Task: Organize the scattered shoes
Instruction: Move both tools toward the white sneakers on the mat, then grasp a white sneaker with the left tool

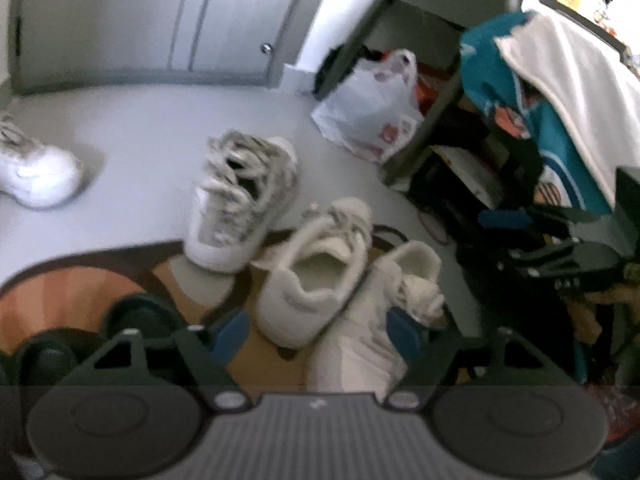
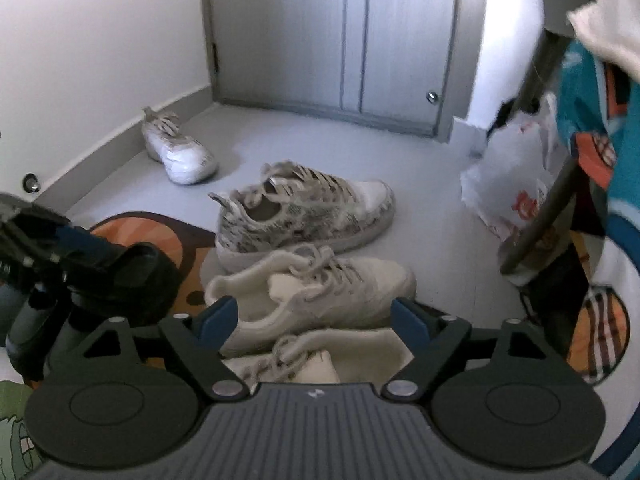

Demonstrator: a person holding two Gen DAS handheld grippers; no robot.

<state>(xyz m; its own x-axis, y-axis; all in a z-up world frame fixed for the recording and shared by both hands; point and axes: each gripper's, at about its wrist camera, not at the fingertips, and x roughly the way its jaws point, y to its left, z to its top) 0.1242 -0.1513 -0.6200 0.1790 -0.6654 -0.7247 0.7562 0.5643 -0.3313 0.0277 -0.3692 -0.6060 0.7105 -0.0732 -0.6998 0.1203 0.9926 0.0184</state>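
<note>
The floor [image 2: 280,152] was pale grey and smooth, w/ a grey skirting along the white wall [image 2: 100,40]. Ahead of both grippers stood a grey double door [image 2: 340,40] w/ a small round knob.

Right under the jaws lay a rug [image 2: 132,228], orange and brown, its curved edge reaching onto the floor.

The right gripper [image 2: 316,320] had its jaws apart, not pressing anything. Between its blue pads sat a pair of cream shoes [image 2: 320,288], side by side on the rug. Just beyond them stood a patterned shoe [image 2: 304,216], heel on the rug, toe on the floor. Far ahead and left of the jaws, a white shoe [image 2: 180,152] lay near the skirting.

The left gripper [image 1: 318,330] was also released; the near cream shoe lay between its pads, but contact I cannot tell, as the view is blurred. In the right view this gripper showed at the left edge, above a black shoe [image 2: 128,276].

To the right of both jaws stood a white plastic bag [image 1: 372,120] on the floor, next to a dark shelf frame [image 1: 432,120]. A teal cloth [image 1: 496,72] and a white cloth [image 1: 572,92] hung further right.
</note>
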